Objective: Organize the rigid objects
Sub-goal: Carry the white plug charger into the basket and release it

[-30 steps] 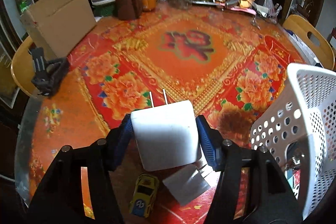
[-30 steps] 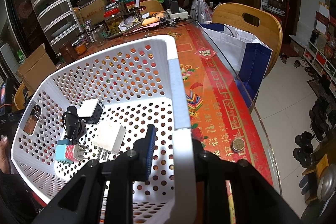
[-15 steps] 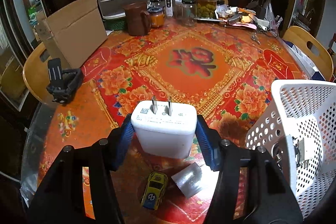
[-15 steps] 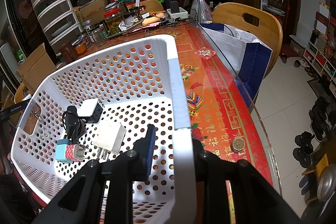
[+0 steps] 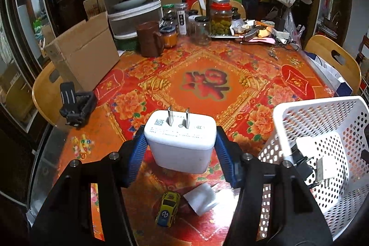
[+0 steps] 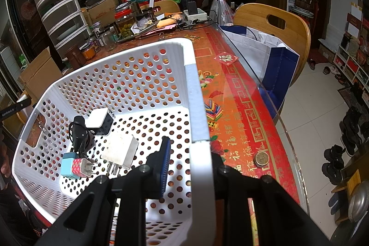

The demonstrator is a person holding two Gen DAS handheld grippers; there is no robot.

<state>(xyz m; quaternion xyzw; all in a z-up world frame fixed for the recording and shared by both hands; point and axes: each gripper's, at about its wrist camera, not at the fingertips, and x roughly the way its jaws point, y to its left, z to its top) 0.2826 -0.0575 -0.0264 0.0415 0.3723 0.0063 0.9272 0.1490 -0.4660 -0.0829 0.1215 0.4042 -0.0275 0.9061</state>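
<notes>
1. Compared with a second ago, the white charger [image 5: 182,144] sits higher off the table: its two prongs now point up and away, and the yellow toy car [image 5: 168,208] and small white plug [image 5: 201,198] underneath look smaller and further below it. Right side hasn't budged at all.
2. Left gripper [image 5: 181,155] has its blue pads [image 5: 136,160] pressed on both sides of the charger, so it's a firm hold, mid-frame in the left wrist view, up in the air over the red floral tablecloth [image 5: 207,84].
3. Right gripper [image 6: 188,164] is pinched narrow on the rim of the white perforated basket [image 6: 196,96], one blue pad inside the wall, the other finger outside.
4. Inside the basket, lower left of the right wrist view: a white adapter with prongs [image 6: 120,150], a teal and pink plug [image 6: 75,167], a black adapter with its cord wrapped around [image 6: 80,136], and a white-and-black cube charger [image 6: 100,118], all bunched together on the floor of it.
5. In the left wrist view the basket is at the right edge, just beside the left gripper.
6. Further out: black clip-like thing [image 5: 76,105] at the left table edge, cardboard box [image 5: 85,54] upper left, brown mug [image 5: 150,38] and a bunch of jars [image 5: 220,17] along the far side. A coin [image 6: 261,158] lies on the cloth right of the basket.
</notes>
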